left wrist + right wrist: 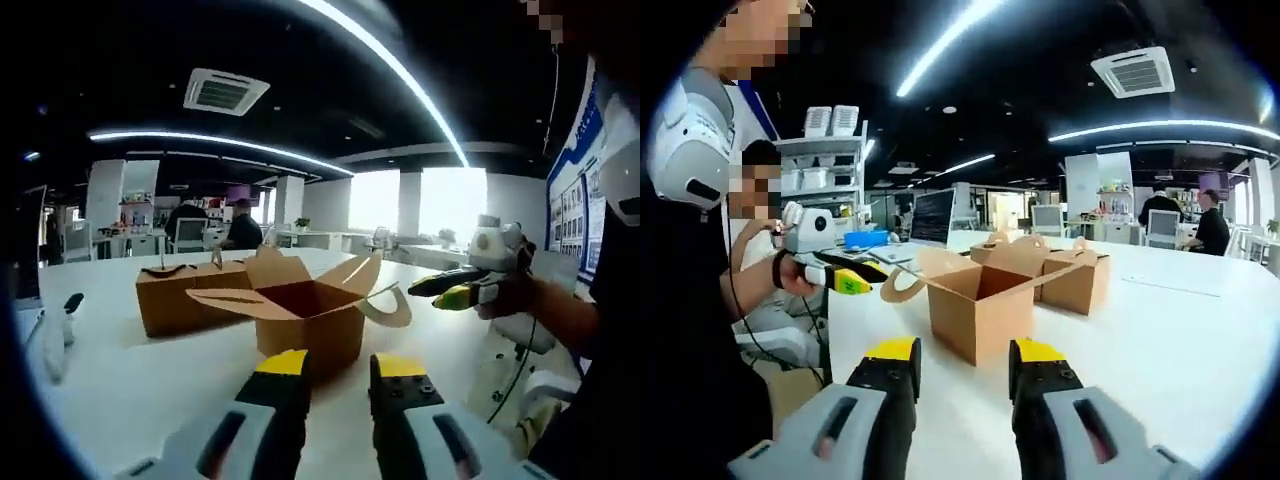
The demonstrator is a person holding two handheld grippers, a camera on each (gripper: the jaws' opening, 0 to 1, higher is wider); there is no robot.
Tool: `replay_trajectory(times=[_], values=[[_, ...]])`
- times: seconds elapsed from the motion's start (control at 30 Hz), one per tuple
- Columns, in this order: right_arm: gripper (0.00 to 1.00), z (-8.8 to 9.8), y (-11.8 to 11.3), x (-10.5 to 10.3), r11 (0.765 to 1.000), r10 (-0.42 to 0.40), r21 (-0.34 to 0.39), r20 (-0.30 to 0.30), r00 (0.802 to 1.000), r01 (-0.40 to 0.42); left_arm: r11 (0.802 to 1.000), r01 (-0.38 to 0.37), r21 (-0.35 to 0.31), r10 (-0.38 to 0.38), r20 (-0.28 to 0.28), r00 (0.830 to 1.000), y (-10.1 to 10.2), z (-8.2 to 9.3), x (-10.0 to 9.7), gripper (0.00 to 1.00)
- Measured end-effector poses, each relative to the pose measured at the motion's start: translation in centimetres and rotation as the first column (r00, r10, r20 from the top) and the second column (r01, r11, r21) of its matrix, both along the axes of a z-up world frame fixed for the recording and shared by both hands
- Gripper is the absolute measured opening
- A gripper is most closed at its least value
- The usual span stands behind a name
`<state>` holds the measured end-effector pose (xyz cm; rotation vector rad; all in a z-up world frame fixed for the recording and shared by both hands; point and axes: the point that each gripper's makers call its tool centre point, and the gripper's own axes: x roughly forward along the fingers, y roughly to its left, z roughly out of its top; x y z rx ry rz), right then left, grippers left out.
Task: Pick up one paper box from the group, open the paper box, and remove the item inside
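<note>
open box point(305, 315) top unobstructed, raised flaps around it, closed boxes point(185, 295) close behind, bare table point(130, 385) in front

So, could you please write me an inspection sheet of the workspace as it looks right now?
Surface: white table, broad and mostly bare.
Job's things: open paper box nearest, flaps spread, inside not visible; closed paper boxes grouped behind it.
Clutter: small white object at the table edge, unclear what.
Grippers: left tongs and right tongs both open, holding nothing, each aimed at the open box from opposite sides.
Cables: a dark cable hangs from the person's wrist in the right gripper view.
Surroundings: open office, ceiling light strips, people seated at desks, shelving.
</note>
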<state>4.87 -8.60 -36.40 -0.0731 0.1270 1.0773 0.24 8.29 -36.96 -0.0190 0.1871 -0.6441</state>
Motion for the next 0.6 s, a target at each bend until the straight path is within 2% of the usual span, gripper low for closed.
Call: replay_trajectory(times=[0.13, 0.37, 0.6], values=[[0.36, 0.4, 0.0, 0.0, 1.000, -0.007, 0.006, 0.005, 1.000, 0.006, 1.000, 0.009, -0.023, -0.009, 0.004, 1.000, -0.5, 0.4, 0.1, 0.26], [0.36, 1.1, -0.5, 0.3, 0.999, -0.032, 0.029, 0.013, 0.999, 0.031, 1.000, 0.018, -0.013, -0.018, -0.010, 1.000, -0.7, -0.3, 0.1, 0.26], [0.36, 0.8, -0.2, 0.4, 0.999, -0.028, 0.029, 0.002, 1.000, 0.028, 0.998, -0.009, -0.063, 0.010, 0.009, 1.000, 0.0, 0.9, -0.2, 0.26]])
